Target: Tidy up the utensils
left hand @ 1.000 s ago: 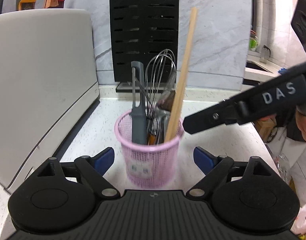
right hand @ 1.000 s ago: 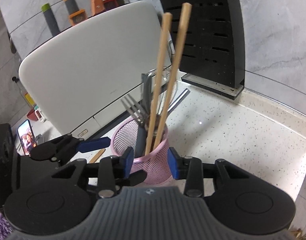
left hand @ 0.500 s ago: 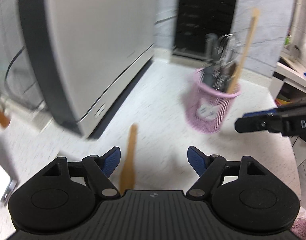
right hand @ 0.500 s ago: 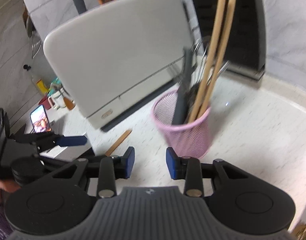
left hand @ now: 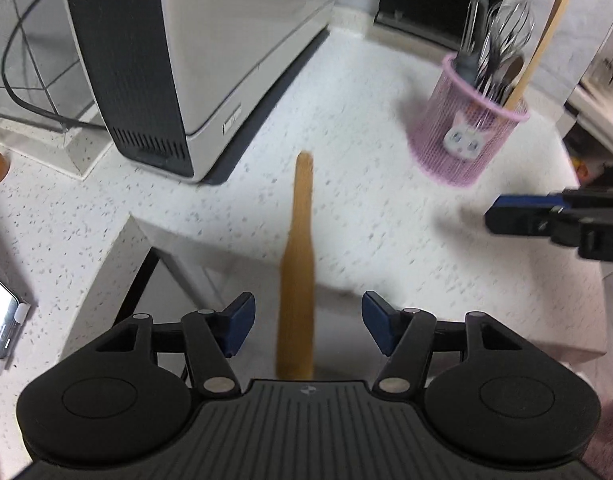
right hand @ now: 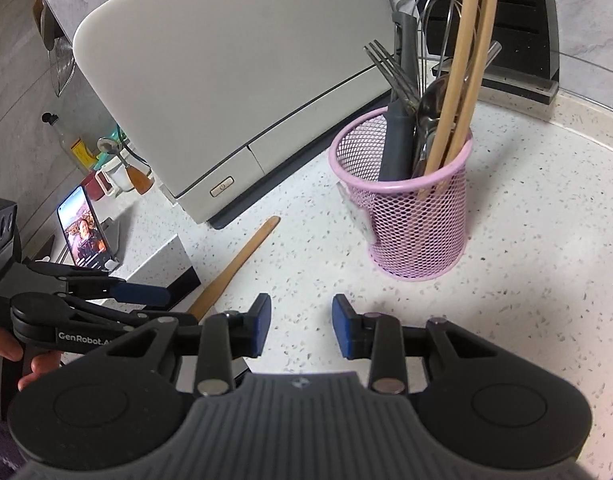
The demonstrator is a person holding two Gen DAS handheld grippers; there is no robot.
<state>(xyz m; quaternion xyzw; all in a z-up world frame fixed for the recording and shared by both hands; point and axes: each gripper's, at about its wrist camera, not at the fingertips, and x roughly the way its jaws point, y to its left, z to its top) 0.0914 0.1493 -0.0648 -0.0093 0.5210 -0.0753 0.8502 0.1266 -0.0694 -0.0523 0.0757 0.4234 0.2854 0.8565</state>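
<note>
One wooden spatula [left hand: 296, 248] lay flat on the speckled white worktop [left hand: 366, 184], between the blue pads of the left tongs [left hand: 305, 326], whose jaws were closing but not yet touching it. The right tongs [right hand: 301, 326] hovered over bare worktop, part-open and grasping nothing. A pink mesh utensil holder [right hand: 416, 224] stood upright near the spatula's far tip, holding two long wooden sticks [right hand: 464, 80], a whisk [right hand: 436, 20], a fork [right hand: 390, 68] and a grey-handled tool [right hand: 398, 136]. A white appliance [right hand: 242, 80] stood behind the spatula.
</note>
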